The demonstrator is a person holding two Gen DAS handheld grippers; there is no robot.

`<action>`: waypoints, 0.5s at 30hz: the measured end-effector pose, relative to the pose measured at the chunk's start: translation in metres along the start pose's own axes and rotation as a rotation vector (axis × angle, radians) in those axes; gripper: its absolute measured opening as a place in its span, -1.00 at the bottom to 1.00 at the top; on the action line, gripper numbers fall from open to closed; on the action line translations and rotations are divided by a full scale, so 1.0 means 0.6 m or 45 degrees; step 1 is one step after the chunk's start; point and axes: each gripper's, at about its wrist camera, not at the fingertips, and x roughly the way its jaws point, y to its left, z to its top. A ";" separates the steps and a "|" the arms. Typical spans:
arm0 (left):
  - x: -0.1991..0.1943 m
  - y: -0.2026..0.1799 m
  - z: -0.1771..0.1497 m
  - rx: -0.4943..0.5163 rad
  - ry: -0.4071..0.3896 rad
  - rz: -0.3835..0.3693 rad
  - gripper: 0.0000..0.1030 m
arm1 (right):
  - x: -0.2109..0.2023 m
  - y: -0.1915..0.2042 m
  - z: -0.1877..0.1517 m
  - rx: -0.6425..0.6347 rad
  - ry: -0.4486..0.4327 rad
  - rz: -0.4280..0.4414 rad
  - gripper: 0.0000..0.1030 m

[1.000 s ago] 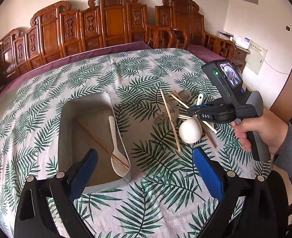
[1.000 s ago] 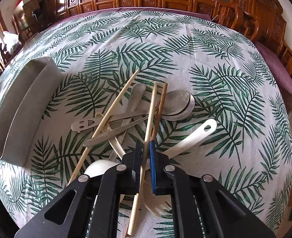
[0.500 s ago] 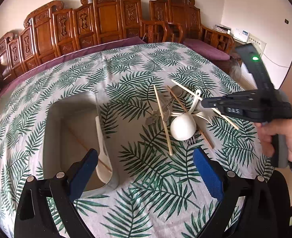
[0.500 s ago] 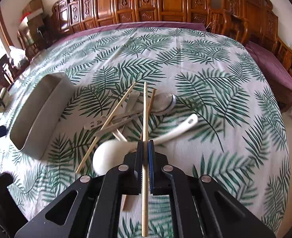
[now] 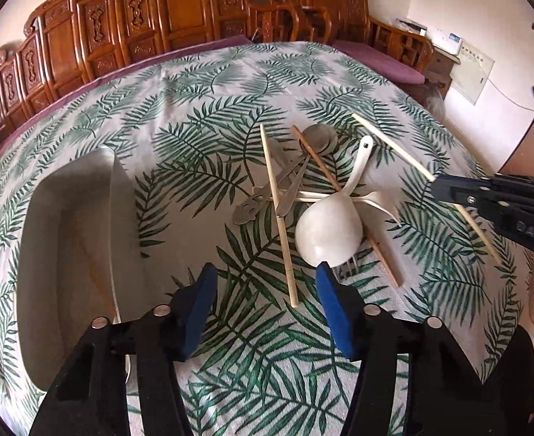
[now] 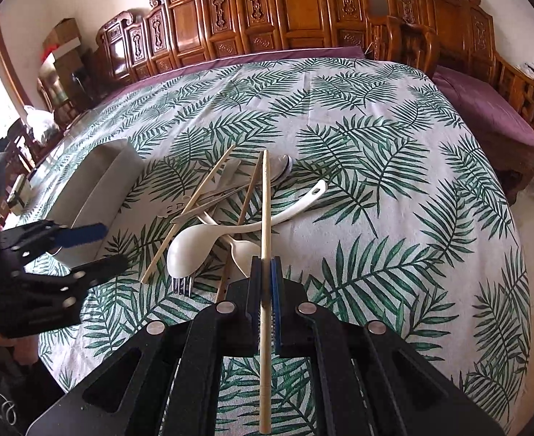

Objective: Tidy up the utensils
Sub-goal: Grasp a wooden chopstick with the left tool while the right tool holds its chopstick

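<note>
Left wrist view reads "DAS" on the right tool [image 5: 439,183], clamped on a pale chopstick [image 6: 265,218] raised over the bench's utensil pile [image 5: 303,196], while the left tool [image 5: 267,305] gapes wide, holding nothing.

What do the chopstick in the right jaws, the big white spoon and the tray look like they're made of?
Chopstick: pale tan and matte, likely bamboo or wood.
Big white spoon: smooth, glossy off-white; ceramic or melamine, can't tell which.
Tray: plain grey with thin walls and a dull sheen; probably metal, possibly plastic.
</note>
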 end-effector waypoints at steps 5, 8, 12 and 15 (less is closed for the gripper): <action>0.033 0.007 0.011 -0.059 0.040 -0.011 -0.15 | 0.008 -0.005 -0.006 0.010 0.017 0.010 -0.88; 0.045 0.000 0.017 -0.062 0.043 -0.013 -0.20 | 0.011 -0.013 -0.007 0.025 0.022 0.009 -0.88; 0.061 -0.008 0.029 -0.050 0.062 -0.006 -0.35 | 0.009 -0.030 -0.007 0.057 0.020 0.007 -0.88; 0.075 -0.008 0.038 -0.055 0.089 0.008 -0.51 | 0.008 -0.036 -0.005 0.069 0.017 0.007 -0.88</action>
